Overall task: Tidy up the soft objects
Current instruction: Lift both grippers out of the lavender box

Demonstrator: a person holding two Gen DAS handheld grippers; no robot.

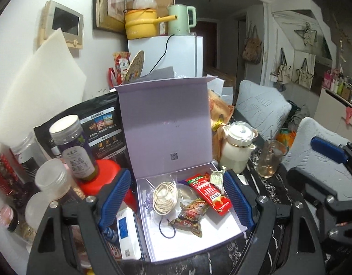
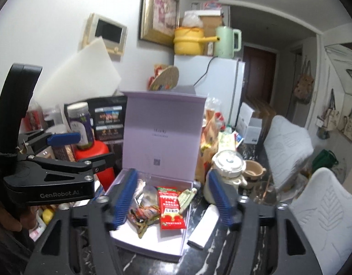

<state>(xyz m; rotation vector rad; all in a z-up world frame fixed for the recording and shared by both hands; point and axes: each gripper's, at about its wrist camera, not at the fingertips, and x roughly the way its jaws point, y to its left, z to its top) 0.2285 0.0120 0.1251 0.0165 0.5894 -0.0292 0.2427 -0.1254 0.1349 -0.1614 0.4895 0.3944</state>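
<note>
We're seeing a white fridge (image 1: 176,52) sitting at the back, carrying a yellow pot (image 1: 140,24) and a green kettle (image 1: 180,19). A framed picture (image 1: 110,2) is hanging on the wall. On the dark marble tabletop (image 1: 274,190), a cream teapot (image 1: 237,151) is standing beside a glass cup (image 1: 271,158). A purple-label bottle (image 1: 72,146) is sitting on a red container (image 1: 102,174). Grey padded chairs (image 2: 288,142) are standing to the right.

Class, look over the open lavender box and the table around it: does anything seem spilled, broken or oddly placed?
Nothing stands out. The lavender box sits flat with its lid upright, holding the rubber bands, red sachet and snack packet loosely. Both grippers, left and right, are open and empty.
</note>
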